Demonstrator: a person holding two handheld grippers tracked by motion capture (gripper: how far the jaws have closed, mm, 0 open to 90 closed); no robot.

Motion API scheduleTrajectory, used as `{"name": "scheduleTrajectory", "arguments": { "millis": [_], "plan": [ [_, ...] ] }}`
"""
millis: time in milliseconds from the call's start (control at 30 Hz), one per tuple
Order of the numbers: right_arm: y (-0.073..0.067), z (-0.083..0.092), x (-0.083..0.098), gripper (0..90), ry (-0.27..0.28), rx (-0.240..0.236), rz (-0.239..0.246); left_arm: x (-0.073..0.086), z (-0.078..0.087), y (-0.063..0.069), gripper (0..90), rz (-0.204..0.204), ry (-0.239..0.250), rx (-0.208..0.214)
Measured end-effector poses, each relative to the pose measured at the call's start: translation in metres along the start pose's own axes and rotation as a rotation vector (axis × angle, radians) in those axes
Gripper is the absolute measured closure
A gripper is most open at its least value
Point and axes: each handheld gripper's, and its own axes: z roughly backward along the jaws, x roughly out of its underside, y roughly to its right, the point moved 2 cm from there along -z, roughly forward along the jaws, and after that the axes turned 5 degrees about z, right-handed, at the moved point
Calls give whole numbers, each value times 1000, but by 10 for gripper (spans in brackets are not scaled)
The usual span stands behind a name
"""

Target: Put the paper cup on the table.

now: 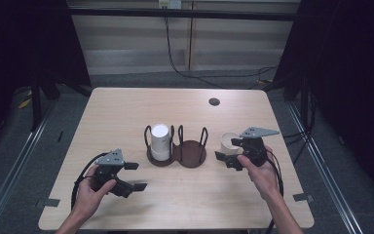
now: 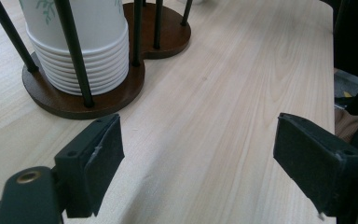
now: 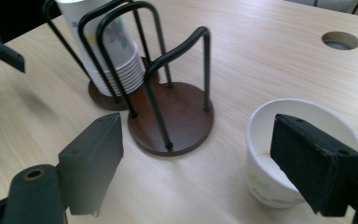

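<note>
A dark wooden two-bay cup holder (image 1: 193,155) with black wire hoops stands mid-table. Its left bay holds a stack of white paper cups (image 1: 159,141), also visible up close (image 2: 84,42) (image 3: 116,60). The right bay (image 3: 182,116) is empty. A single white paper cup (image 1: 226,141) stands upright to the right of the holder. My right gripper (image 1: 230,151) is open beside it. In the right gripper view (image 3: 198,126) the right jaw overlaps the single cup (image 3: 265,179), and I cannot tell whether they touch. My left gripper (image 1: 135,176) (image 2: 199,123) is open and empty over bare table, front-left of the holder.
The light wood table (image 1: 126,112) has a round cable hole (image 1: 214,101) (image 3: 339,40) at the back right. Black cables lie on the floor beyond the far edge. Dark curtains and metal rails flank both sides.
</note>
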Motion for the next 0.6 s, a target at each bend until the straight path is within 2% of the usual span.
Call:
{"name": "scheduleTrajectory", "arguments": {
  "millis": [67,167,200,267,433,567,600],
  "plan": [
    [-7,0,3,166,10,-10,7,0,0,1,160,10,8,2],
    [-15,0,6,167,19,-28,10,1,0,3,160,-2,1,1],
    [-24,-1,9,168,16,-41,19,1,-1,4,160,-5,1,-1],
    [-31,-4,12,170,13,-55,31,1,-1,4,160,-5,-1,-6],
    [-42,-10,24,184,-7,-83,26,4,2,5,160,1,11,-6],
    [-50,-11,31,187,3,-94,40,7,2,6,160,3,9,-16],
    [-55,-12,35,192,19,-102,38,9,1,6,160,15,14,-19]
  ]
}}
